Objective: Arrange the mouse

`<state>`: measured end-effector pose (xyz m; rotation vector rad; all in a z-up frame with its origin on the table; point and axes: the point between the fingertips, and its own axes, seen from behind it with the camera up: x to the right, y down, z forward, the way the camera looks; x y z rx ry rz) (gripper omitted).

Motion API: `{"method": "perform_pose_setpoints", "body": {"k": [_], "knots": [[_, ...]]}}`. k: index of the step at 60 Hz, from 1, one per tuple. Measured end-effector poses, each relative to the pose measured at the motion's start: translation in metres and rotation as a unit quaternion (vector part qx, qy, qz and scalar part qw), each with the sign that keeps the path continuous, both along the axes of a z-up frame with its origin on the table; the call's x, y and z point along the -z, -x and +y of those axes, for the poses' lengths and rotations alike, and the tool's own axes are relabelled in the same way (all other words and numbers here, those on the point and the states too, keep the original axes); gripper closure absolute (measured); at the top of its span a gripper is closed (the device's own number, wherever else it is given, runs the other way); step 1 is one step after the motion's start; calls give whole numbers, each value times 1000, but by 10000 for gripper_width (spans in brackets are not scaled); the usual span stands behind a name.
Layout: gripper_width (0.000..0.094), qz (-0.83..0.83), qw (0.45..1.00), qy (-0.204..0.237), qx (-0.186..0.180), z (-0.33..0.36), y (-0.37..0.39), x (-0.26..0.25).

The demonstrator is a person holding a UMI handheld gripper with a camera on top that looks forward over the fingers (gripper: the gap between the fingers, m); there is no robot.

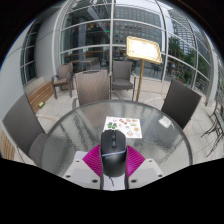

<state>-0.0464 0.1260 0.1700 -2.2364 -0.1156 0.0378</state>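
Observation:
A black computer mouse (pixel 113 153) sits between my gripper's fingers, its cable trailing back toward me. My gripper (pixel 113 162) is shut on the mouse, with the magenta pads (pixel 92 160) pressing its left and right sides. The mouse is over the near part of a round glass table (pixel 65 132). A small white mat with colourful patches (pixel 124 125) lies flat on the glass just beyond the mouse.
Dark chairs stand round the table: two at the far side (pixel 93 88) (pixel 121 74), one at the right (pixel 182 101), one at the left (pixel 20 122). A wooden sign stand (pixel 143 50) rises behind. Glass building walls lie beyond.

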Motion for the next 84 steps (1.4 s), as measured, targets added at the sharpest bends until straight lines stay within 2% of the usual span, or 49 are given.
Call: {"method": "perform_pose_setpoints", "body": {"k": [5, 9, 18, 19, 21, 25, 34, 36, 40, 52, 65, 84], "knots": [[662, -2, 998, 59, -4, -8, 19, 68], [661, 2, 996, 90, 0, -10, 27, 117], [643, 4, 990, 139, 9, -31, 35, 184], [641, 4, 990, 143, 8, -35, 35, 189], [641, -4, 993, 121, 5, -30, 35, 186], [616, -12, 993, 118, 5, -31, 33, 190], [467, 4, 992, 128, 21, -29, 33, 189], [389, 13, 991, 133, 25, -31, 34, 189], [66, 18, 991, 129, 42, -31, 27, 179], [74, 10, 997, 74, 31, -45, 5, 97], [80, 37, 999, 28, 27, -99, -25, 3], [82, 55, 998, -9, 15, -192, -63, -66]]}}
